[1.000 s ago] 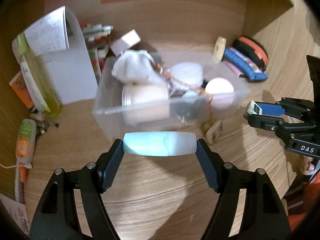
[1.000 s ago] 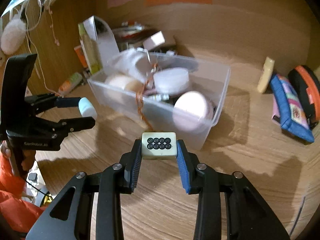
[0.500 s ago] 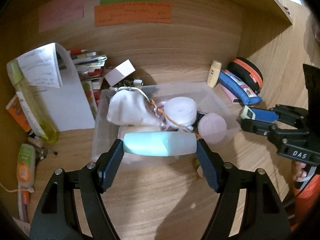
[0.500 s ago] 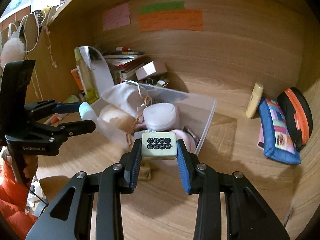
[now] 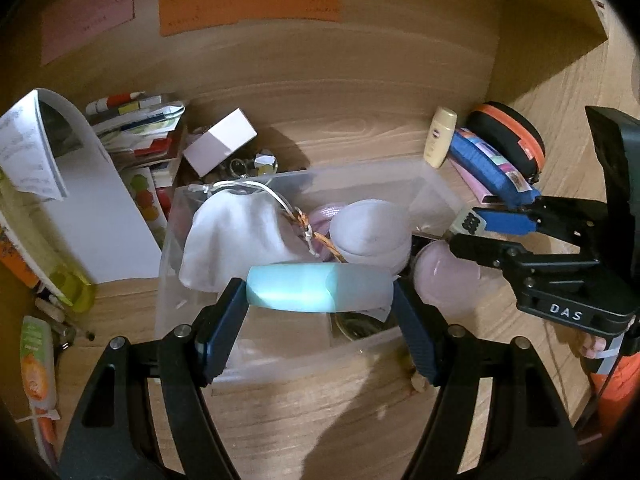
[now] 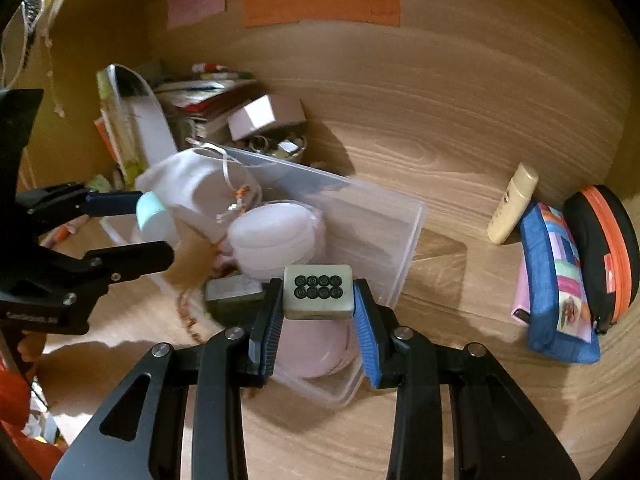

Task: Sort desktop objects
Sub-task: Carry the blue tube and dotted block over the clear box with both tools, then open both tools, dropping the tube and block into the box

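- Grippers: 2, black frames, blue ribbed pads.
- Left gripper [image 5: 320, 300] clamps 1 tube [image 5: 318, 288] end to end: smooth cylinder, pale blue cap half, frosted white half. Tube hangs over the bin's near half, crosswise to the fingers.
- Right gripper [image 6: 318, 300] clamps 1 tile [image 6: 318, 291]: small rounded block, off-white face with 8 black rings in two rows of 4, darker rim. Tile hangs over the bin's right part.
- Bin [image 5: 436, 188]: 1, clear plastic, rectangular, thin walls, on the wood-grain desk [image 5: 304, 412].
- In the bin: 1 white cloth pouch [image 5: 236, 232], soft, with drawstring; 1 braided orange cord [image 5: 320, 236]; 1 white round jar [image 5: 374, 230], matte lid; 1 pink round case [image 5: 448, 276], smooth. Further items below are too blurred to tell.
- Behind the bin: 1 small white box [image 5: 220, 140], cardboard, tilted; 1 stack of booklets [image 5: 140, 120].
- Right of the bin: 1 cream bottle [image 5: 440, 136], leaning on the back wall; 1 blue patchwork pouch [image 5: 488, 168], fabric; 1 black oval case [image 5: 508, 136] with orange zip.
- Back wall: 3 paper notes [image 5: 248, 0], namely 1 pink, 1 green, 1 orange.
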A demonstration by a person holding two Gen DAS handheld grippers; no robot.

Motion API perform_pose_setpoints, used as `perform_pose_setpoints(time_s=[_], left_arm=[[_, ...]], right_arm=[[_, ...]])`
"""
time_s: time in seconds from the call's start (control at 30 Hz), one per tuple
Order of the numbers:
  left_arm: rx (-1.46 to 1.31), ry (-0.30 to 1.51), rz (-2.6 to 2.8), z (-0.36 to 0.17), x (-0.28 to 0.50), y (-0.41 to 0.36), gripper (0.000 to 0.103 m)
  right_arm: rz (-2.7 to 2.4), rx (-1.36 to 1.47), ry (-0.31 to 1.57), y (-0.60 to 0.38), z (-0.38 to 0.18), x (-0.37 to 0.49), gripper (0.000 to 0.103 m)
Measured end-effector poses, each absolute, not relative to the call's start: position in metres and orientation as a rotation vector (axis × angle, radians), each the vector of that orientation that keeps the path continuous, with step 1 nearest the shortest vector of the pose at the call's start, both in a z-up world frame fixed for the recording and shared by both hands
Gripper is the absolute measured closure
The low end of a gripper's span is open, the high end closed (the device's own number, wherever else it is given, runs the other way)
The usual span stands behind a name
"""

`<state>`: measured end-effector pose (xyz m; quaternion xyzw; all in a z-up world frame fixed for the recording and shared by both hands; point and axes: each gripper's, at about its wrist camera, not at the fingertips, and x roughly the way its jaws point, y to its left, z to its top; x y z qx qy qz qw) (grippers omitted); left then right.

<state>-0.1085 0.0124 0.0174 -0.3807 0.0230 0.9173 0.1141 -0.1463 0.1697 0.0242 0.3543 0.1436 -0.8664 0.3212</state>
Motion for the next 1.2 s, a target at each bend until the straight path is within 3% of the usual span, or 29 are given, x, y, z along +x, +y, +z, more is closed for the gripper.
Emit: perform_pose_setpoints(time_s=[0.73, 0.93, 1.07, 1.2], left_arm=[[-1.143, 0.069, 2.634, 0.01, -0.122, 0.016, 0.028], [-1.125, 0.059, 2.641, 0.016, -0.115, 0.013, 0.026], [-1.086, 0.07, 2.659, 0.023, -0.106, 0.013, 0.021], [-1.057, 0.07, 2.679, 0.03, -0.095, 0.012, 0.015]], right_arm=[[-2.271, 0.981, 0.495, 0.146, 0.01, -0.164, 0.071], [-2.297, 0.946, 0.502, 0.149, 0.018, -0.155, 0.056], [-2.316, 0.92, 0.485, 0.157, 0.028, -0.144, 0.053], [-2.337, 0.888, 0.465, 0.166, 0.038, -0.131, 0.04]])
